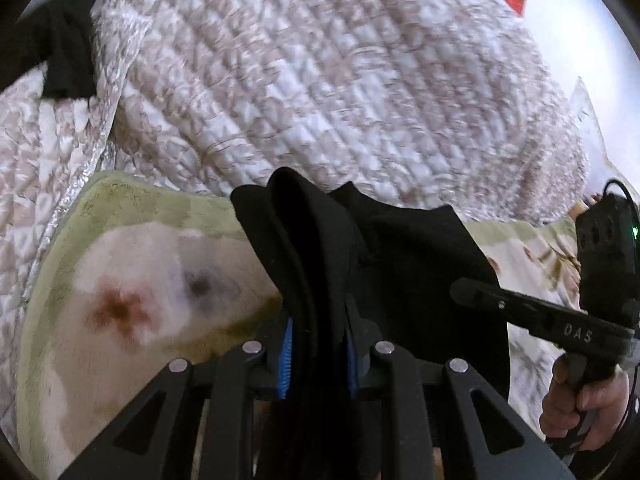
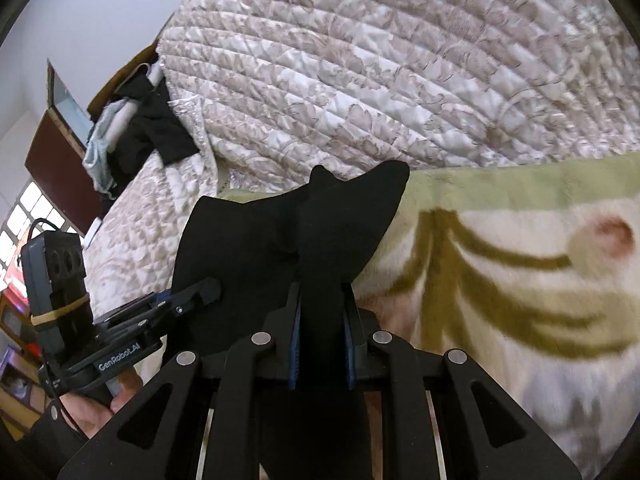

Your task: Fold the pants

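The black pants hang bunched between both grippers, above a bed. My left gripper is shut on a thick fold of the pants, its blue pads pressed on the cloth. My right gripper is shut on another bunched part of the pants. The right gripper also shows at the right of the left wrist view, close beside the cloth. The left gripper shows at the lower left of the right wrist view, touching the cloth. The rest of the pants is hidden below the grippers.
A cream and green flowered blanket lies under the grippers, also in the right wrist view. A beige quilted bedspread covers the bed beyond. A heap of dark and light clothes sits at the bed's far left.
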Tool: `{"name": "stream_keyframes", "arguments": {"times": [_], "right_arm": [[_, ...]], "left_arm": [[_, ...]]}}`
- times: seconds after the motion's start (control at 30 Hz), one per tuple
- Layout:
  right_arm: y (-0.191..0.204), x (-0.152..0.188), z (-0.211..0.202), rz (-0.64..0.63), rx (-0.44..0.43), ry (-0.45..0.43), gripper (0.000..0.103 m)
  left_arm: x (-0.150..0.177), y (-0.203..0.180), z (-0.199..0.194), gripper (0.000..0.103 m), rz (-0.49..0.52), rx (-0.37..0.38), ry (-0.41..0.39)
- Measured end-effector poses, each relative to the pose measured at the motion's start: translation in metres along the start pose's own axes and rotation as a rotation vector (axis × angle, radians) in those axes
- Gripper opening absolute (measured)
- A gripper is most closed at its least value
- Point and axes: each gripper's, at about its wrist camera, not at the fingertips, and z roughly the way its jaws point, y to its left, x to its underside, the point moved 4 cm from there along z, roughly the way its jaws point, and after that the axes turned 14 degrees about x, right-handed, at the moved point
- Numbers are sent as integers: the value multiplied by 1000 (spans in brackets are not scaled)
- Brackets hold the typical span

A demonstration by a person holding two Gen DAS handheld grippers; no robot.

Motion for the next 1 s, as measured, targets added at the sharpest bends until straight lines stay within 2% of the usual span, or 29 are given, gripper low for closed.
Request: {"name": "stream_keyframes", "arguments": {"times": [0.1, 0.17, 0.23, 0.3, 0.37, 0.47, 0.6, 0.7, 0.83, 0.9, 1.0], "right_arm": [[-8, -7, 25, -8, 9, 15, 17], [-16, -8, 38, -5, 24, 31, 18], [-28, -5, 46, 0, 79, 49, 21], [-35, -4, 43, -6, 111, 40, 21], [-36, -6, 30, -17, 146, 8, 21], [-32, -1, 8, -23, 170, -21, 21], [-6, 22, -15, -95, 169, -31, 21], [14, 47, -20, -168, 165, -8, 21], [15, 72, -6, -223, 208, 50, 20], [12, 71, -13, -209, 202, 43, 20], [10, 72, -31, -192, 187, 18, 21]], "left_arm": [[0, 15, 18, 25, -9, -5, 17], [8, 27, 29, 28, -24, -26, 56], [13, 35, 29, 33, -32, -49, 71], [13, 39, 21, 35, -43, -58, 73], [12, 40, 9, 35, -31, -122, 48], [12, 33, -16, 34, -17, -161, 7], [20, 1, -46, 34, 5, -98, -44], [40, -17, -42, 34, 30, -102, -8], [68, -16, -13, 33, 20, -153, 114], [71, -22, -16, 33, 45, -174, 110], [73, -29, -31, 33, 3, -152, 78]]}}
